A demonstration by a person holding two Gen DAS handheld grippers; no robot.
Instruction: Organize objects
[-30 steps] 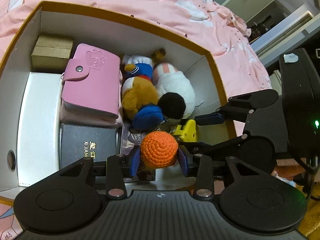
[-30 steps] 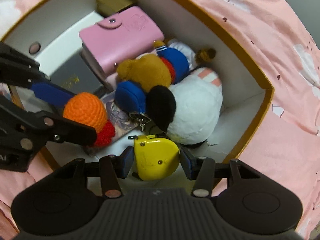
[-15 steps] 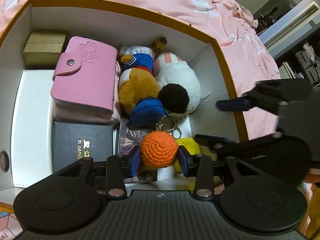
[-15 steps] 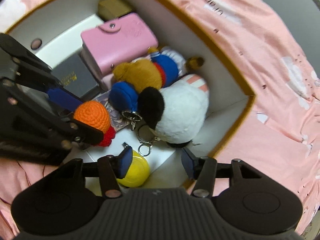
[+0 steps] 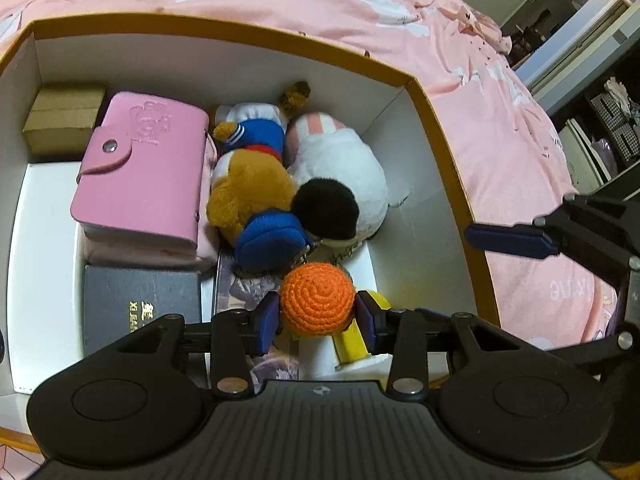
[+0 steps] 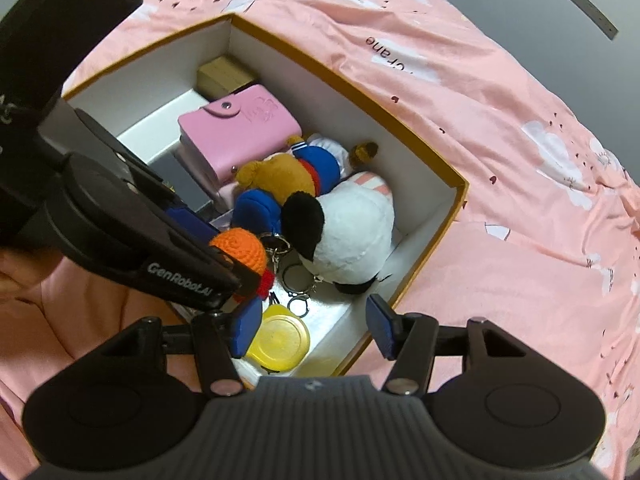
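Your right gripper point(image 6: 312, 330) has let go of the yellow tape measure point(image 6: 280, 340); its jaws now stand wide and empty, pulled back above the box point(image 6: 432, 216) at its near right corner. That piece is stowed, lying flat on the box floor just beside the key rings point(image 6: 296, 280). Your left gripper point(image 5: 317, 316) is still clamped on the orange crochet ball point(image 5: 317, 298), hanging over the near edge. Open floor remains only along the right wall, next to the white plush point(image 5: 340, 160); the pink wallet point(image 5: 144, 168) and dark book point(image 5: 140, 304) fill the left side. Drop the ball near the tape measure, I'd judge.
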